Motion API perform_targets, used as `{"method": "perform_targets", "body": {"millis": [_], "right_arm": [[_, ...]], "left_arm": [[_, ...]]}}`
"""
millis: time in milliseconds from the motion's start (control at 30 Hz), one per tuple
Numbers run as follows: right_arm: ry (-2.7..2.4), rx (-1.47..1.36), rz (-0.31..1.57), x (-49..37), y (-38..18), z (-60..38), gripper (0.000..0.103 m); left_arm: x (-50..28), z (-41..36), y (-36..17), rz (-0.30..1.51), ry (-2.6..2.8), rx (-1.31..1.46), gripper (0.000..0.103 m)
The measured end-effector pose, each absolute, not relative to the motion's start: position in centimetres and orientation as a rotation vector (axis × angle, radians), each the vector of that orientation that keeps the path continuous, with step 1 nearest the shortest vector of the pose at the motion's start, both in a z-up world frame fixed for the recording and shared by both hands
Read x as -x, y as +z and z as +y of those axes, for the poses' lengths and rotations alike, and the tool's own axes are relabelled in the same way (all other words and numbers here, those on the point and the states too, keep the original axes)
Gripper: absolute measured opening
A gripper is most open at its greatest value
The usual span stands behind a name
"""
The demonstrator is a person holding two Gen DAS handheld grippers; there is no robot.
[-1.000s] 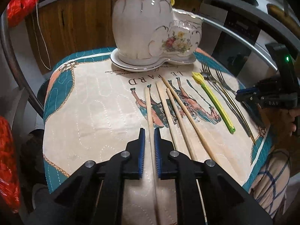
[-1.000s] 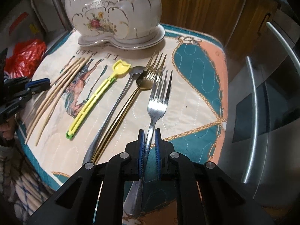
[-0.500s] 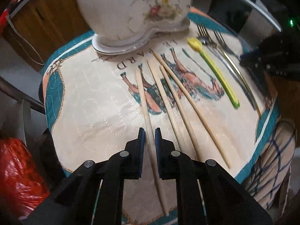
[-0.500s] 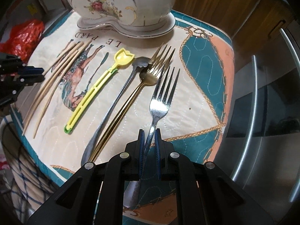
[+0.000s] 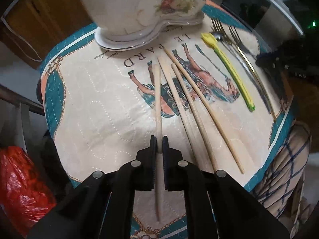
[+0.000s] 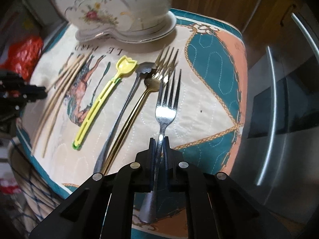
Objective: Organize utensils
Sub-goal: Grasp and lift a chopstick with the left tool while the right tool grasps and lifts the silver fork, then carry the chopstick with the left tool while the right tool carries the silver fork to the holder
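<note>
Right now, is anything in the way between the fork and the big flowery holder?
Nothing visible. The right gripper holds the silver fork; the ceramic holder stands beyond, with only the gold fork lying on the cloth between them.

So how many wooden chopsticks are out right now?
4. One pale wooden chopstick is clamped in the left gripper; three more lie fanned on the quilted mat beside it.

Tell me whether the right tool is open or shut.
Shut: the right tool has both pads pressed against the silver fork handle, with no gap visible.
</note>
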State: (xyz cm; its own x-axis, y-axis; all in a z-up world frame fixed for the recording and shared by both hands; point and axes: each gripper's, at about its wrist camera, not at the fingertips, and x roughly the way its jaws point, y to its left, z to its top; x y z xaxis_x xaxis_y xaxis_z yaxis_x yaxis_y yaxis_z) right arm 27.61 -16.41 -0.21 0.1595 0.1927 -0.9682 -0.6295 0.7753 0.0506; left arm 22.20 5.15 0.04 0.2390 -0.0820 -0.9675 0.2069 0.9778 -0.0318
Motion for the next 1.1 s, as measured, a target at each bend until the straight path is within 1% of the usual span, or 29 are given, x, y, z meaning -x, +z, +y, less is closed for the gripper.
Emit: {"method": "perform_targets", "body": {"millis": [200, 433, 667, 1100], "right_arm": [[0.652, 0.298, 1.252, -27.8, 0.4, -17.7, 0.006], [0.707, 0.222, 1.163, -27.2, 1.7, -18.6, 0.006], [0.745, 0.16, 1.051, -26.1, 3.4, -18.0, 0.006], [0.85, -0.04, 0.8, -25.1, 9.1, -18.8, 0.006]], "left_arm": [[-20.7, 7.7, 0.2, 1.2, -0.199, 0.033, 0.006], [-16.9, 11.1, 1.4, 1.009, -0.156, 0.167, 0.006], [-13.7, 13.0, 3.7, 0.822, -0.111, 0.266, 0.005], [-10.9, 9.9, 10.7, 0.484, -0.073, 0.267, 0.006]]}}
